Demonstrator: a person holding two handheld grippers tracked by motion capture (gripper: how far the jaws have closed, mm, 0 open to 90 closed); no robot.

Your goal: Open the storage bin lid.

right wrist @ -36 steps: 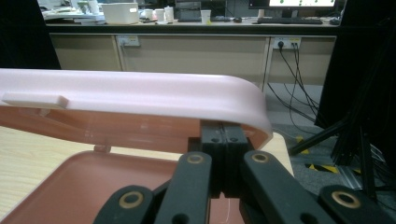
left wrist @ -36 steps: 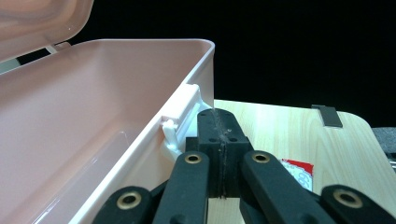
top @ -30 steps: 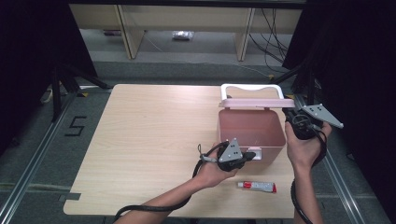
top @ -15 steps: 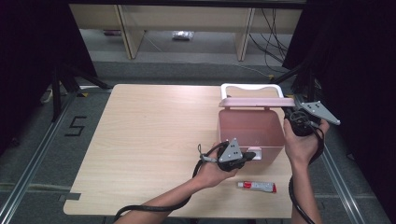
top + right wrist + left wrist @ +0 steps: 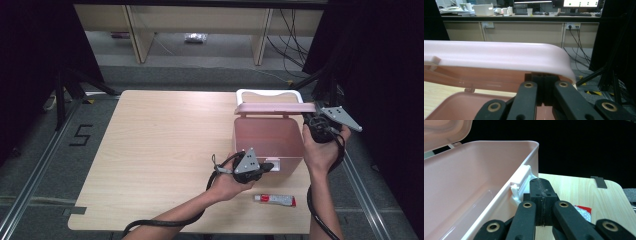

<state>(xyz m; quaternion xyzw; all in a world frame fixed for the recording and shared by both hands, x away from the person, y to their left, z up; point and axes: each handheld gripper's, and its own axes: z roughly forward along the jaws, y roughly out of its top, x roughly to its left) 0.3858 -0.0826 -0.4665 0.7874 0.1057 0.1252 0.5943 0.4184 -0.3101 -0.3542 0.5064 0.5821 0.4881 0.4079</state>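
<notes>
Two grippers work pink box (image 5: pixel 267 137) at table's right side: we keep left gripper (image 5: pixel 541 185) clenched, empty, against near latch (image 5: pixel 520 183) — steadying; right gripper (image 5: pixel 544 82) clenched under lid (image 5: pixel 499 56), propping it up.

Left gripper (image 5: pixel 252 166) sits at lower centre of the high view, jaws closed; right gripper (image 5: pixel 320 127) at right, raised, jaws closed.

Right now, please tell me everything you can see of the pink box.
The pink box looks like smooth plastic, with a white latch on its front wall. It stands near the table's right edge, and what shows of its inside is empty. Its lid is lifted about half open. The shut right tongs meet the lid's edge; the shut left tongs rest beside the latch.
</notes>
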